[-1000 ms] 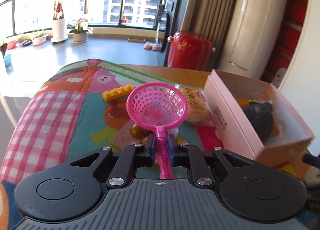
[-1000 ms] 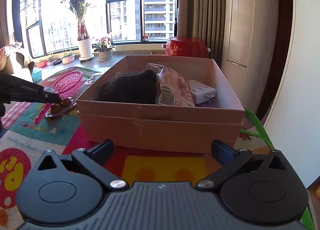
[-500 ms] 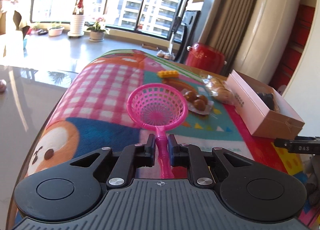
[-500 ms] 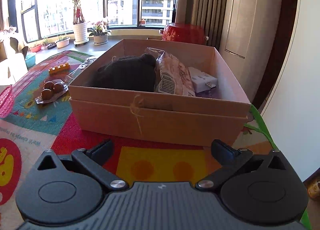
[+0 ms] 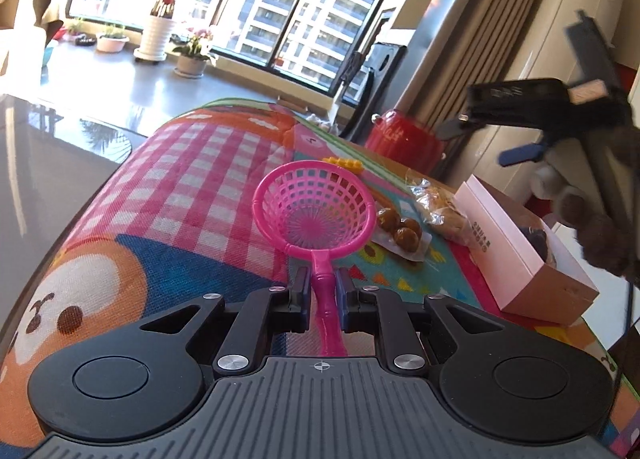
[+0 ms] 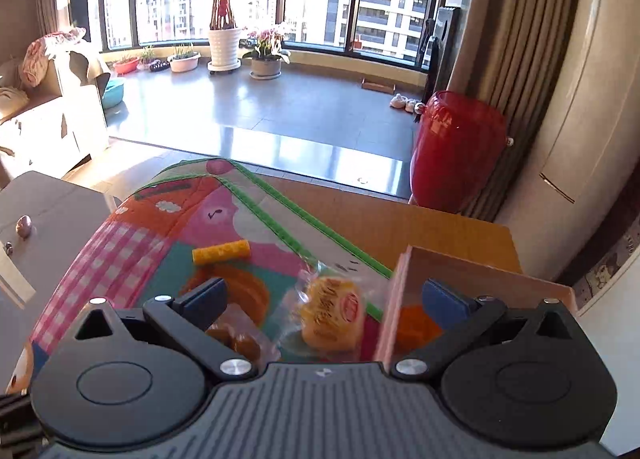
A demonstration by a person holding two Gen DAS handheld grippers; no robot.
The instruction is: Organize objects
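My left gripper (image 5: 323, 283) is shut on the handle of a pink plastic strainer (image 5: 314, 215), whose basket hangs above the colourful mat. Past it lie a clear pack of brown balls (image 5: 400, 231), a bagged pastry (image 5: 438, 211), a yellow brick (image 5: 344, 163) and the pink cardboard box (image 5: 516, 247) with dark things inside. My right gripper (image 6: 326, 299) stands open above the mat, over the bagged pastry (image 6: 332, 317), with the brown balls (image 6: 236, 339) under its left finger and the box wall (image 6: 390, 307) under its right one. In the left wrist view the right gripper (image 5: 484, 141) hovers above the box.
A yellow brick (image 6: 221, 251) lies farther out on the mat (image 6: 132, 247). A red bin (image 6: 456, 155) stands on the floor past the wooden table's far edge (image 6: 400, 219). A grey side table (image 6: 44, 203) is at the left. Potted plants line the window.
My left gripper drew back from the box with the strainer still in it. The right gripper rose and swung left from in front of the box to above the pastry and the box's left wall.
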